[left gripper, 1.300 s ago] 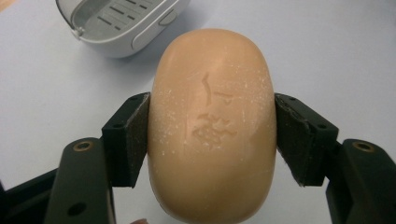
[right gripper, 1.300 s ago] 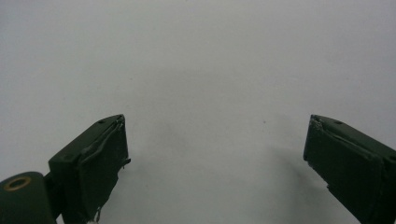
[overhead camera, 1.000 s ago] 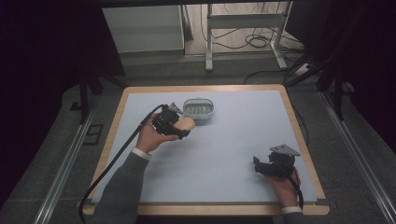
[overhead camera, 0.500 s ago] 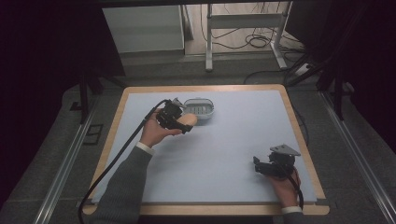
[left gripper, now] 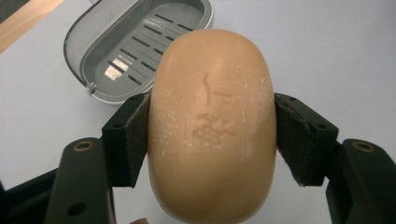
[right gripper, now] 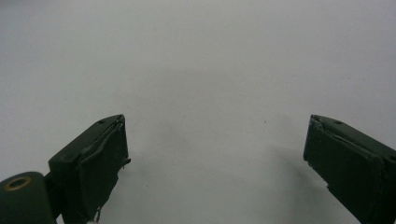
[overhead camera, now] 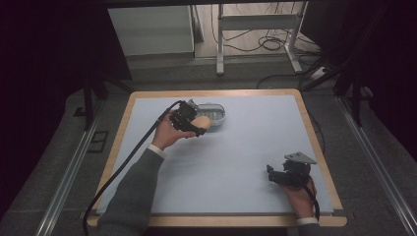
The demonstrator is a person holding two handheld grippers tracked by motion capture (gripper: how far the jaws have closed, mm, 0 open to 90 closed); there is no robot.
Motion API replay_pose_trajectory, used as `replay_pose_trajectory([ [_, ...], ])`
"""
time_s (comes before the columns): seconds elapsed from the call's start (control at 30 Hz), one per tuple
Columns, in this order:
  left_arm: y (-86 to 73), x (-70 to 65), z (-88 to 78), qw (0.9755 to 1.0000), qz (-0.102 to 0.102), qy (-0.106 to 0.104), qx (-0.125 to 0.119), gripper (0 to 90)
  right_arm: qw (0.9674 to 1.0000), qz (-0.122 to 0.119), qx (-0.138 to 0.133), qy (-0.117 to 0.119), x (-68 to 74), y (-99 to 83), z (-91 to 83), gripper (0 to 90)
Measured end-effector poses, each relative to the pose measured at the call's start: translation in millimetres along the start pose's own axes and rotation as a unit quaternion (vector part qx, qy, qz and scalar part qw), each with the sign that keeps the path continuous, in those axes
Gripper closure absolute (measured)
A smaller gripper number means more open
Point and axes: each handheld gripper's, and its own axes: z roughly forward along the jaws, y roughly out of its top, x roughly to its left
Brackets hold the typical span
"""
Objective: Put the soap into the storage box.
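Observation:
A tan oval bar of soap (left gripper: 212,126) with a stamped mark is clamped between the two black jaws of my left gripper (left gripper: 212,135). In the high view the left gripper (overhead camera: 196,125) holds the soap (overhead camera: 201,121) just in front of a grey oval soap dish (overhead camera: 212,111) at the back of the table. The dish (left gripper: 135,46) has a slotted floor and nothing in it. My right gripper (overhead camera: 273,175) rests near the front right of the mat, jaws spread wide over bare surface (right gripper: 215,154).
A pale blue mat (overhead camera: 246,147) covers a table with a wooden rim (overhead camera: 314,137). A black cable (overhead camera: 123,167) trails from the left gripper off the front edge. Metal stand legs and cables lie on the floor beyond the table.
My left gripper has carried the soap a little toward the back right, closer to the dish. The right gripper has stayed where it was.

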Motion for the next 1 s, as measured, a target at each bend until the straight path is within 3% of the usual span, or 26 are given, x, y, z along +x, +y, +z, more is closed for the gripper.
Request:
replay_pose_trajectory([
  [0.5,13.5,6.3,1.8,0.9999,-0.004,-0.005,-0.011,32.2,1.0,-0.001,0.002,0.0,0.4,0.2,0.1,6.5],
  [1.0,34.8,12.9,10.2,0.9999,0.015,-0.001,0.001,32.2,1.0,0.0,0.002,0.001,-0.3,0.2,0.2,6.5],
])
